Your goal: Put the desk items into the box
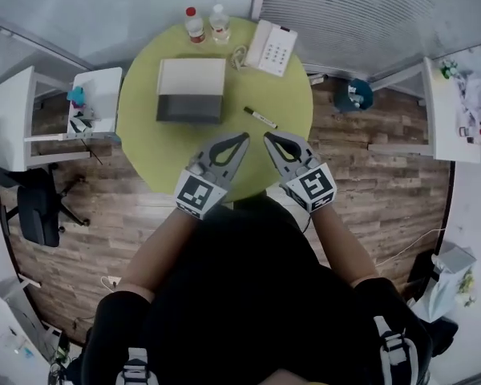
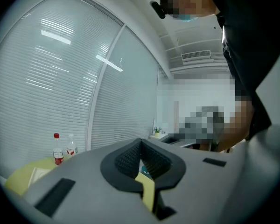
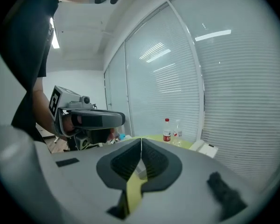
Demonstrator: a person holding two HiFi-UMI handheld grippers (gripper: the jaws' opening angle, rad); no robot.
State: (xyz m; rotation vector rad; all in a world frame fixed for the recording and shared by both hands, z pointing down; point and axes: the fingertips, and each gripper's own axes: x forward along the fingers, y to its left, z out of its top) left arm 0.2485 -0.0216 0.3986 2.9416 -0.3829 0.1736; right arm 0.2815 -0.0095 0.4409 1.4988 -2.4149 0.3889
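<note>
An open box (image 1: 191,91) with a white lid and grey inside sits on the round yellow-green table (image 1: 144,143). A black-and-white marker (image 1: 260,117) lies to its right. At the far edge are a white desk phone (image 1: 271,48) and two bottles (image 1: 194,24). My left gripper (image 1: 242,139) and right gripper (image 1: 268,138) hover side by side over the table's near edge, both shut and empty. In the left gripper view the jaws (image 2: 140,141) meet, with the bottles (image 2: 58,149) far left. The right gripper view shows its shut jaws (image 3: 141,140), the left gripper (image 3: 84,118), the bottles (image 3: 167,130) and the phone (image 3: 203,147).
A white side desk (image 1: 96,103) with small items stands left of the table, and a black chair (image 1: 38,207) is further left. A teal bin (image 1: 357,95) and another white desk (image 1: 449,111) are at the right. Blinds cover the glass wall behind.
</note>
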